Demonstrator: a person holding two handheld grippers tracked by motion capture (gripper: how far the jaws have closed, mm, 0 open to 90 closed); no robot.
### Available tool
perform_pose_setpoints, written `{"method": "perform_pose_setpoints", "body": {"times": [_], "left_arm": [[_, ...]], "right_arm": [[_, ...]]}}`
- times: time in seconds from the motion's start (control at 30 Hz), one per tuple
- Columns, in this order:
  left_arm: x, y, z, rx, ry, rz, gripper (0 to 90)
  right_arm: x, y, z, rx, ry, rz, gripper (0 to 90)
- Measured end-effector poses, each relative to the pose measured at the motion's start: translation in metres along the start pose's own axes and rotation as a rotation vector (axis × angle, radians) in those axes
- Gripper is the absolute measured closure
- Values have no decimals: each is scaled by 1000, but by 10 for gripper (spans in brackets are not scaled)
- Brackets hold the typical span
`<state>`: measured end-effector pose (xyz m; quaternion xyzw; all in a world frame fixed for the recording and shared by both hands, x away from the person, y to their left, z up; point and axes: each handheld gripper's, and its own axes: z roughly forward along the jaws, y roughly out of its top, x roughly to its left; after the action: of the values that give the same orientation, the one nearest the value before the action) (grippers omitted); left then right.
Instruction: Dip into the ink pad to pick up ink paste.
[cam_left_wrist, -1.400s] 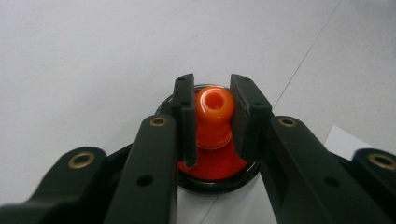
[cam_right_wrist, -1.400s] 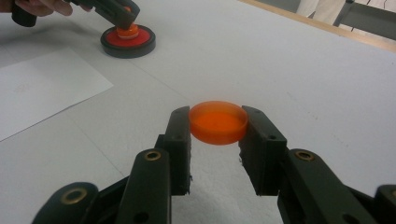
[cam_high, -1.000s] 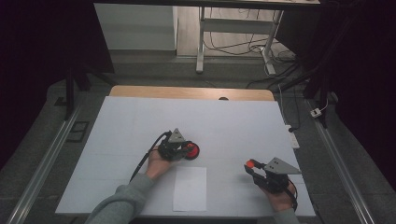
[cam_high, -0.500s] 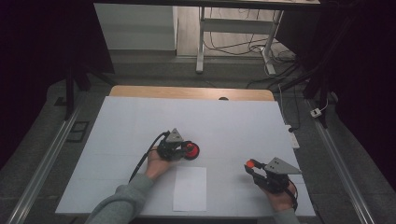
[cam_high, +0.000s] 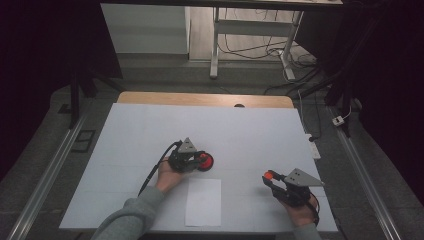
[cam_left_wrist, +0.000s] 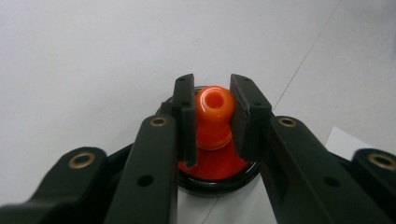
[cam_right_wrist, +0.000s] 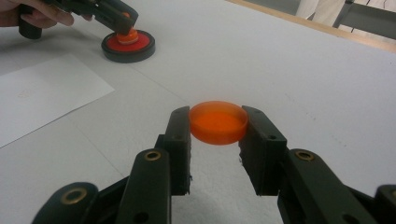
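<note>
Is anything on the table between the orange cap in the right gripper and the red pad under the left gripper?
Nothing visible stands between them. The right gripper holds the orange cap above bare white table. The sheet of paper lies flat, nearer the person. However, the left gripper grips the orange knob on the red pad, covering its top.

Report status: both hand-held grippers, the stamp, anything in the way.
Left hand-held gripper shut on stamp knob. Right hand-held gripper shut on orange cap. Paper sheet lies between.
</note>
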<state>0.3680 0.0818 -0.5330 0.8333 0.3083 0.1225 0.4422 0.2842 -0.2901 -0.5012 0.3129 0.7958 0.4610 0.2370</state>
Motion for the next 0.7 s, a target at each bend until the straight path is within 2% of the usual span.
{"method": "perform_pose_setpoints", "body": {"times": [0.17,0.3,0.43,0.57,0.7], "left_arm": [[0,1,0,-1,1,-4,729],[3,9,-13,-96,-14,-41,728],[6,18,-32,-142,-22,-58,727],[8,22,-41,-155,-38,-64,727],[8,22,-40,-142,-51,-64,727]], "right_arm": [[0,0,0,-1,-1,-2,641],[0,0,0,-1,0,-4,641],[-1,0,0,0,-4,-1,641],[0,0,0,0,-2,-6,641],[0,1,0,0,-4,-5,641]]}}
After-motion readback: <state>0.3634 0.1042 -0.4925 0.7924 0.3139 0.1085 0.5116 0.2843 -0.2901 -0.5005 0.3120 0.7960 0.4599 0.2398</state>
